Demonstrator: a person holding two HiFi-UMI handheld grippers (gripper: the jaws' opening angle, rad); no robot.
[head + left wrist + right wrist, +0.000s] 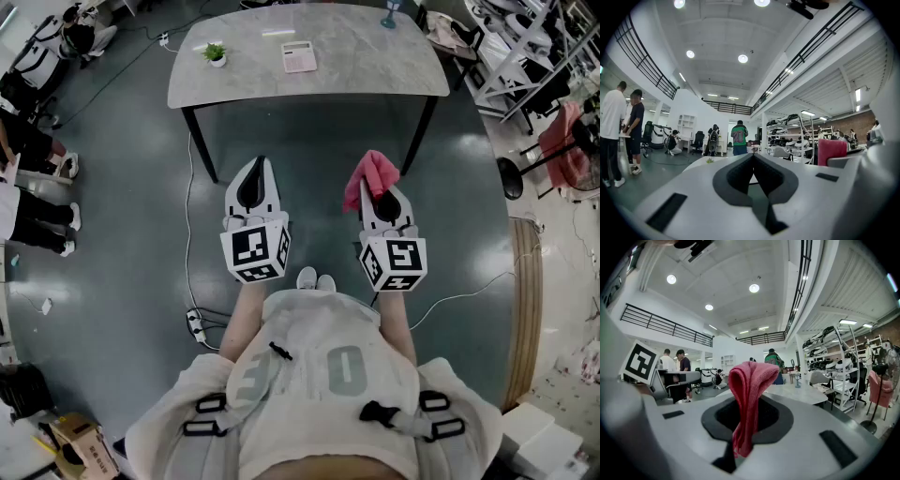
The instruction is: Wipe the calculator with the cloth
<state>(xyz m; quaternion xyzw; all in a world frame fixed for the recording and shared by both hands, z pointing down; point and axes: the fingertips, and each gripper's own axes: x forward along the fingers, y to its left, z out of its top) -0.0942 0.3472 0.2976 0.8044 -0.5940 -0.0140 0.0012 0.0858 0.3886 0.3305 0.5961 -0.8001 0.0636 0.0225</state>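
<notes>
1. At upper centre of the head view, the pink calculator (299, 56) lies flat on the grey table (375, 66), near the table's far edge. A small potted plant (215, 53) stands apart to its left.
2. Its outline looks nearly square from here, so I cannot tell its long axis.
3. Lower in the frame, the right gripper (382, 194) has its jaws closed on the pink cloth (371, 176). A fold stands up past the tips in the right gripper view.
4. The calculator lies up and to the left of that gripper, well apart, with bare floor and the table's near edge between them.
5. The left gripper (255, 180) has its jaws together on nothing. It sits slightly closer to the calculator's line, yet the cloth-bearing right one likely has to travel forward and leftward.
</notes>
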